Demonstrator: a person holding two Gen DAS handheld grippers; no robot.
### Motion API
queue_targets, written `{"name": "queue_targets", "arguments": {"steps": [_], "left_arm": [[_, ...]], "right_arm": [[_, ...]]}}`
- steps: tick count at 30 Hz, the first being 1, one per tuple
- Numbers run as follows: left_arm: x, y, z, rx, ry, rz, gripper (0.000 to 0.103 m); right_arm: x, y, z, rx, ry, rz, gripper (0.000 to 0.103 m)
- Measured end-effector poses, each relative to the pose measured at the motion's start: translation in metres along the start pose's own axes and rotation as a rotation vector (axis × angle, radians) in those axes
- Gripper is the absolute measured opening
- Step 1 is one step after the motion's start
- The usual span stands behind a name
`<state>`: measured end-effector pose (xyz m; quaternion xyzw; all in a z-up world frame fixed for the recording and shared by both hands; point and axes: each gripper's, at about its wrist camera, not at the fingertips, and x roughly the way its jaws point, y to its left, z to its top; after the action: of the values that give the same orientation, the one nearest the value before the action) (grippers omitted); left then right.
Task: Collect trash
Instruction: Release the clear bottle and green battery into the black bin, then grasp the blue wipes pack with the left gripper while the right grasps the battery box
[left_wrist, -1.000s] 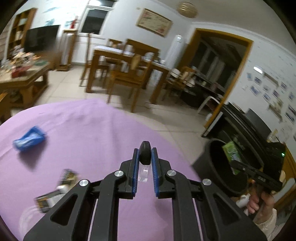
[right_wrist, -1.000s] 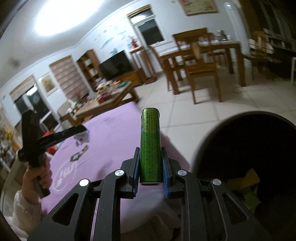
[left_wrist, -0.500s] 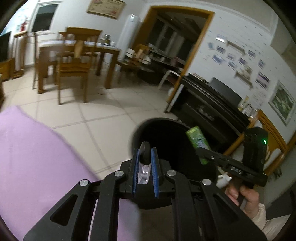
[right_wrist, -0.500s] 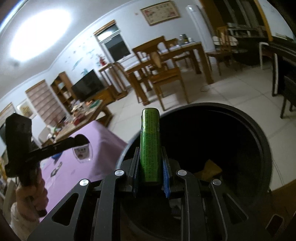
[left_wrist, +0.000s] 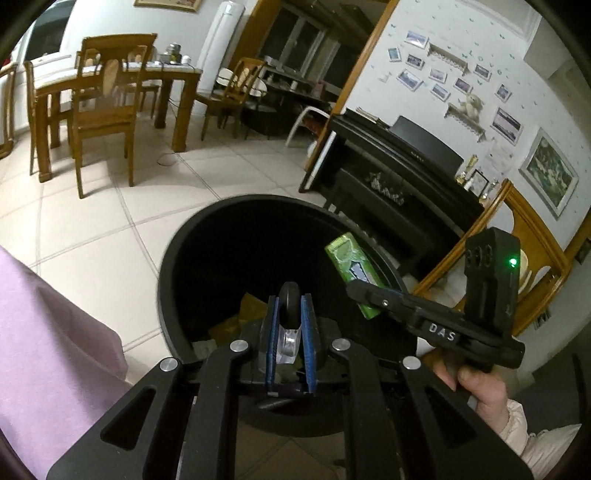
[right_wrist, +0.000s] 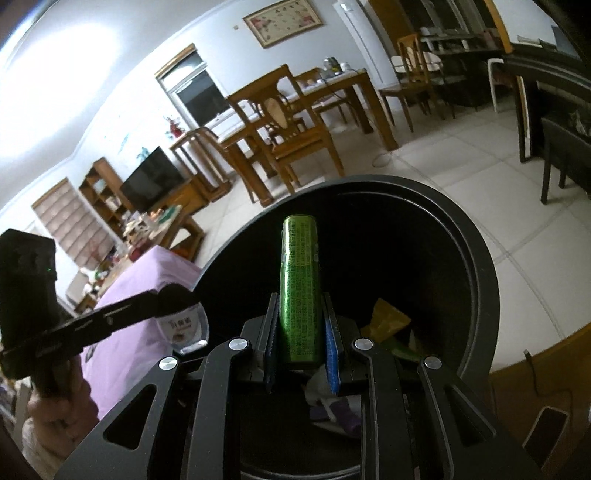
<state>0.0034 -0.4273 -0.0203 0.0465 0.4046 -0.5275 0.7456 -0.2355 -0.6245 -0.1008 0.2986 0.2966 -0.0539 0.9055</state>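
My left gripper (left_wrist: 289, 312) is shut on a small clear plastic cup with a black lid (left_wrist: 288, 317) and holds it over the open black trash bin (left_wrist: 173, 258). The cup also shows in the right wrist view (right_wrist: 184, 325). My right gripper (right_wrist: 300, 325) is shut on a flat green packet (right_wrist: 299, 284), held upright over the same bin (right_wrist: 484, 280). The green packet also shows in the left wrist view (left_wrist: 351, 273). Yellow and pale scraps (right_wrist: 386, 317) lie at the bin's bottom.
The purple-covered table (left_wrist: 44, 332) is at the left, beside the bin. A black piano (left_wrist: 399, 177) stands behind the bin. A wooden dining table and chairs (left_wrist: 103, 107) stand on the tiled floor farther back.
Both grippers have swung from the purple table to above the bin, each still holding its item. The bin now fills the middle of both views.
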Motion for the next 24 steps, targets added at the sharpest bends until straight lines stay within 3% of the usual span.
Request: {"name": "queue_targets", "arguments": {"steps": [2,3,4,5,6,7,10,12,19,24], "left_arm": [[0.003,-0.004,0.002,0.001,0.012,0.006,0.016],[0.003,-0.003,0.002,0.0,0.02,0.015,0.019],[0.002,-0.001,0.001,-0.003,0.022,0.019,0.031],[-0.002,0.003,0.001,-0.008,0.018,0.024,0.041],[-0.007,0.006,0.0,-0.015,-0.002,0.034,0.061],[-0.011,0.007,-0.001,-0.017,-0.019,0.041,0.073],[-0.029,0.016,-0.001,-0.03,-0.065,0.061,0.081],[-0.046,0.027,-0.004,-0.053,-0.102,0.088,0.091],[-0.106,0.089,-0.022,-0.193,-0.195,0.203,0.094],[-0.161,0.139,-0.044,-0.265,-0.234,0.351,0.094]], "right_arm": [[-0.001,-0.005,0.002,0.021,-0.006,0.016,0.035],[-0.004,-0.004,0.003,0.023,-0.017,0.03,0.048],[-0.007,0.0,0.004,0.014,-0.03,0.029,0.06],[-0.009,0.003,0.006,0.007,-0.036,0.018,0.064],[-0.009,0.005,0.008,-0.001,-0.04,0.015,0.066],[-0.008,0.009,0.009,-0.011,-0.038,0.02,0.065],[-0.004,0.02,0.011,-0.026,-0.027,0.031,0.066],[0.001,0.033,0.008,-0.042,-0.014,0.044,0.066],[0.029,0.1,0.007,-0.13,0.033,0.1,0.07],[0.058,0.161,0.002,-0.218,0.08,0.163,0.07]]}}
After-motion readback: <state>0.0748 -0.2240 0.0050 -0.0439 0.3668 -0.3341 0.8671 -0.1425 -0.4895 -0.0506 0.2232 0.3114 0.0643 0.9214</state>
